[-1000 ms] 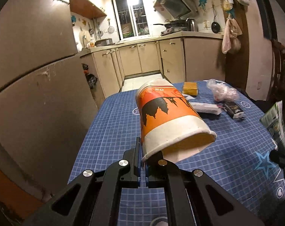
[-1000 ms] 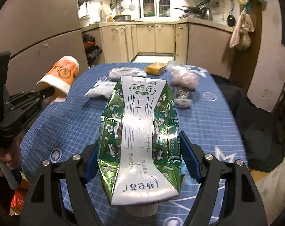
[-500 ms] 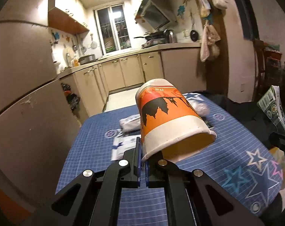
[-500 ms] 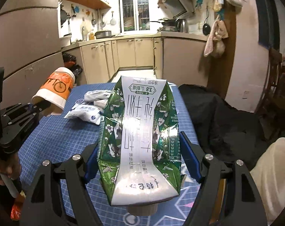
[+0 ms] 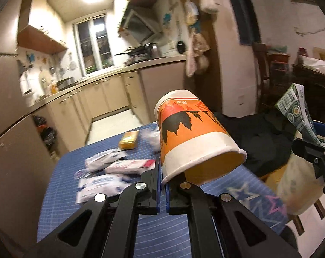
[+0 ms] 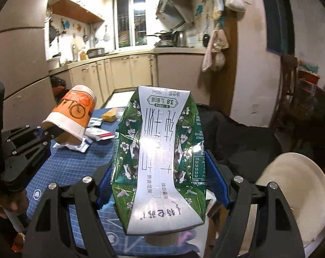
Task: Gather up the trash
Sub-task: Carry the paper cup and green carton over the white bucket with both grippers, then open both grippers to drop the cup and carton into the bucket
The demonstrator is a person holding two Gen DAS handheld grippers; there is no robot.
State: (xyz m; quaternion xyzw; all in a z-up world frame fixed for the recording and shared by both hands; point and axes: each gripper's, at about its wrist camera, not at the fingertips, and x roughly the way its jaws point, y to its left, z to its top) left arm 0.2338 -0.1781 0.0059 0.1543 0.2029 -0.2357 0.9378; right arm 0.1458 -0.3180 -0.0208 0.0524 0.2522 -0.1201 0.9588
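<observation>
Left claw (image 5: 161, 185) pinched tight; right claw (image 6: 158, 185) clamped wide, both angled downward.

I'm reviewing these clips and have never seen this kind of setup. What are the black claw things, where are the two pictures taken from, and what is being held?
No robot here: a person carries a black two-finger clamp in each hand, with a wide-angle camera on each looking along its fingers. One picture comes from each clamp. The left gripper is pinched shut on the rim of an orange paper cup. The right gripper squeezes a flattened green milk carton. On the blue tablecloth lie white packets and a yellow block, blurred. A white bin with a pale liner stands beside the table, at the right.
</observation>
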